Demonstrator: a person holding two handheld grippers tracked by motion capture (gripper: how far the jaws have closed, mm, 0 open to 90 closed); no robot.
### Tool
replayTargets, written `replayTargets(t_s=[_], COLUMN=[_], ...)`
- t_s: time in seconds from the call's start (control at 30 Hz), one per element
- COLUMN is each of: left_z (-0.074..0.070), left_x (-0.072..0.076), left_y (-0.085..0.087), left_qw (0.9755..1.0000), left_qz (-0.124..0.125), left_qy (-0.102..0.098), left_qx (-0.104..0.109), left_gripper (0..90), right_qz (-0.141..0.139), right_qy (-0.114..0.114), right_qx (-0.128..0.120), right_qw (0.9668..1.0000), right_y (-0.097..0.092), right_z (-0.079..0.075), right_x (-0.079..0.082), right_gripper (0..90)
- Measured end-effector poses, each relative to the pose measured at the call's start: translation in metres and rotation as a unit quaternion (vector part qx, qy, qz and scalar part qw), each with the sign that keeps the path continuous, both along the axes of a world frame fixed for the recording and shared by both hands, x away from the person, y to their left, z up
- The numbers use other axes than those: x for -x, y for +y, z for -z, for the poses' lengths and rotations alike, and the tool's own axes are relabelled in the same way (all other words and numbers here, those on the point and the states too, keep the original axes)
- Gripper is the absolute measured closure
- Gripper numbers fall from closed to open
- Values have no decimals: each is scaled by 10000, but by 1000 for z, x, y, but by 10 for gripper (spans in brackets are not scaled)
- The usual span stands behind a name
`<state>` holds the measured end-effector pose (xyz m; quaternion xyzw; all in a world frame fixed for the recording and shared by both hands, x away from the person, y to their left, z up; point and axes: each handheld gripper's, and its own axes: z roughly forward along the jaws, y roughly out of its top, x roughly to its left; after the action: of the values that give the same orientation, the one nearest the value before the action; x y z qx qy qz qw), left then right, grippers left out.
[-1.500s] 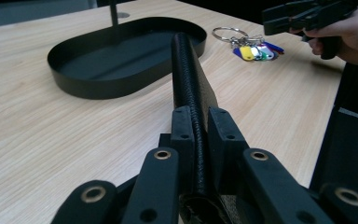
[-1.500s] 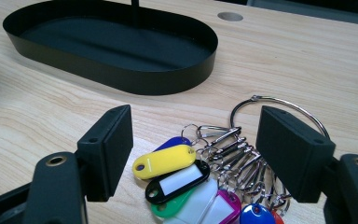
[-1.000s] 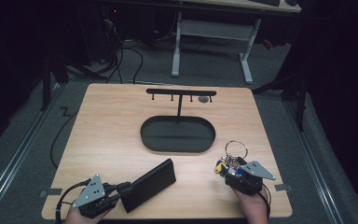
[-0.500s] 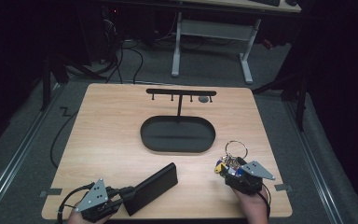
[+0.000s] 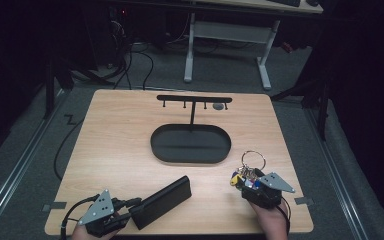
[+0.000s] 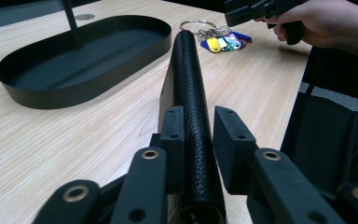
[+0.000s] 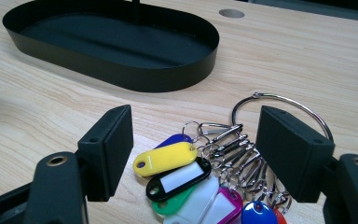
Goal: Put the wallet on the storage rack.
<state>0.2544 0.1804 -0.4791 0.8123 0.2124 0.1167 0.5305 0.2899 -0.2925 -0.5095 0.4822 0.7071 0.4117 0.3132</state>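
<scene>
High view: we see the left gripper (image 5: 130,208) at the tabletop's (image 5: 115,145) near left corner, its tip at the near end of the black case (image 5: 161,201), which lies flat on the wood. The right gripper (image 5: 247,181) sits near the right edge, over the keys (image 5: 245,175) (ring toward the tray (image 5: 190,143)).

Left gripper view: the case (image 6: 192,116) runs away from us between the jaws. They have just been opening; a gap shows on the right side, so no clamp now.

Right gripper view: the jaws stand wide apart either side of the keys (image 7: 200,179), not pressing them. The bunch lies on the wood, just short of the tray (image 7: 135,74).
</scene>
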Motion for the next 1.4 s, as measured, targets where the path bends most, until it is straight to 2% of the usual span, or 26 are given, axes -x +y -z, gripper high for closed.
replayTargets(t_s=[0.17,0.3,0.37,0.47,0.53,0.67,0.83,0.97,1.03,1.1,1.23,1.4], left_z=[1,2,3,8,12,20,28,29,29,29,28,24], left_x=[0,-1,-3,-7,-9,-13,-16,-17,-16,-15,-14,-12], left_y=[-1,-1,0,0,0,-3,-2,0,0,0,-1,-6], left_qw=[10000,10000,9999,9997,9995,9990,9978,9966,9971,9981,9989,9993], left_qz=[-9,-38,-77,-149,-199,-131,17,107,104,46,101,76], left_qy=[-25,-1,17,144,191,420,657,787,724,600,447,361], left_qx=[11,75,78,110,129,40,44,206,190,116,19,-75], left_gripper=[655,536,517,427,399,380,461,560,575,628,696,723], right_qz=[4,-7,-3,-10,-12,-3,-12,-9,-6,-5,-5,54], right_qy=[7,-1,7,17,22,31,31,41,37,41,69,26], right_qx=[-2,10,6,1,-2,-23,-33,-66,-68,-69,-64,-62], right_qw=[10000,10000,10000,10000,10000,10000,10000,10000,10000,10000,10000,10000], right_y=[0,0,0,1,1,1,1,0,0,0,0,-3], right_z=[0,0,0,1,1,1,1,2,2,2,2,1], right_x=[0,0,0,0,0,-1,-1,-1,-1,-1,-1,4], right_gripper=[275,275,275,275,275,275,275,275,275,275,275,275])
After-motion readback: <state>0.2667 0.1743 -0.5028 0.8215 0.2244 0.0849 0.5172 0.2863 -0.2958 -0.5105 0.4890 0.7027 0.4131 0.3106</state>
